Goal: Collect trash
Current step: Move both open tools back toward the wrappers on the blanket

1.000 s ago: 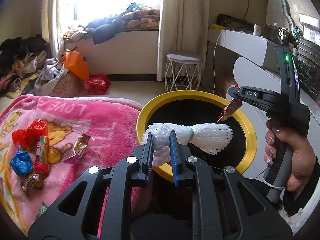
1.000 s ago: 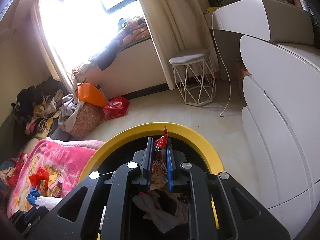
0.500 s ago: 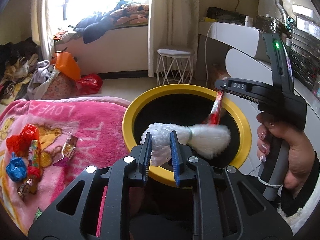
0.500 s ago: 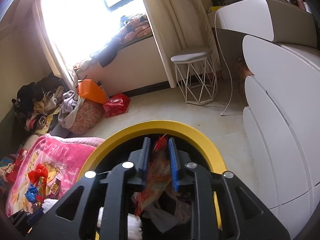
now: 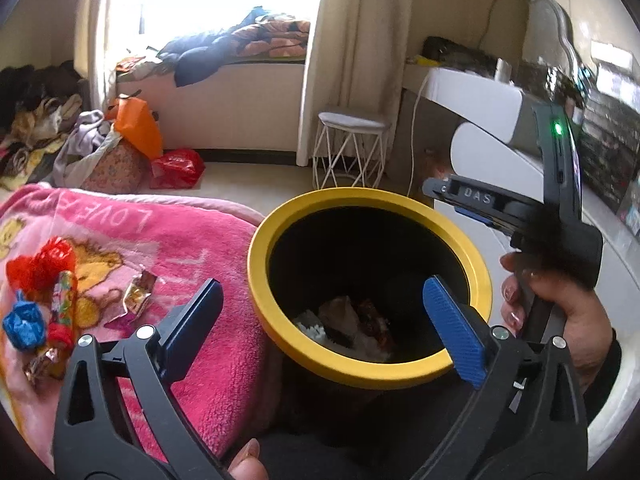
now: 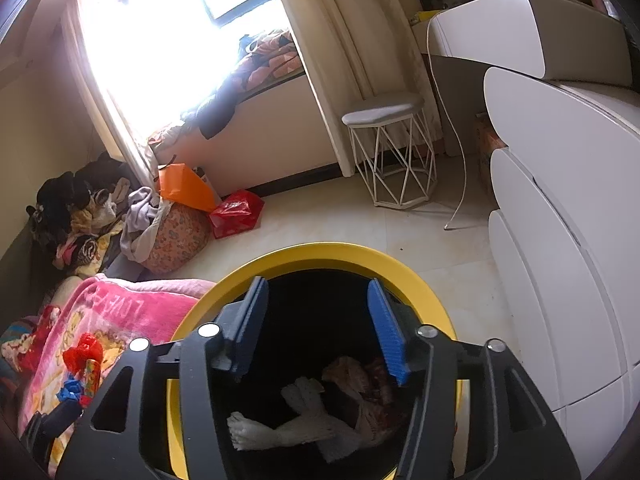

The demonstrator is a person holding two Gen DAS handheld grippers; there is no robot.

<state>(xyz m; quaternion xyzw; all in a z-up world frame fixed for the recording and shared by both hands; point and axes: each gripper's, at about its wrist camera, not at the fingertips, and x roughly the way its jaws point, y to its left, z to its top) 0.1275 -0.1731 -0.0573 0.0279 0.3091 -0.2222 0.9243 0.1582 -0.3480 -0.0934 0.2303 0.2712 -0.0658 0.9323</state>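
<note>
**Both grippers empty over the bin**

Left gripper (image 5: 320,312) and right gripper (image 6: 318,320) are opening, nothing between their jaws, above the yellow-rimmed bin (image 5: 264,236). Remaining candy wrappers (image 5: 60,300) lie at left frame on the pink blanket (image 5: 192,240): light, crinkly, slippery; pinch twisted ends.

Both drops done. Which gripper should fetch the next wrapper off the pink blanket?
Left, probably. The left gripper, jaws opening and empty, sits beside the pink fleece blanket holding wrappers; right gripper hangs over the yellow-rimmed black bin.

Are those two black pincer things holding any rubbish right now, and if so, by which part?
Nothing is held. Both the left tool and the right tool are opening, empty, above the yellow-rimmed bin; the white foam net lies inside it.
</note>
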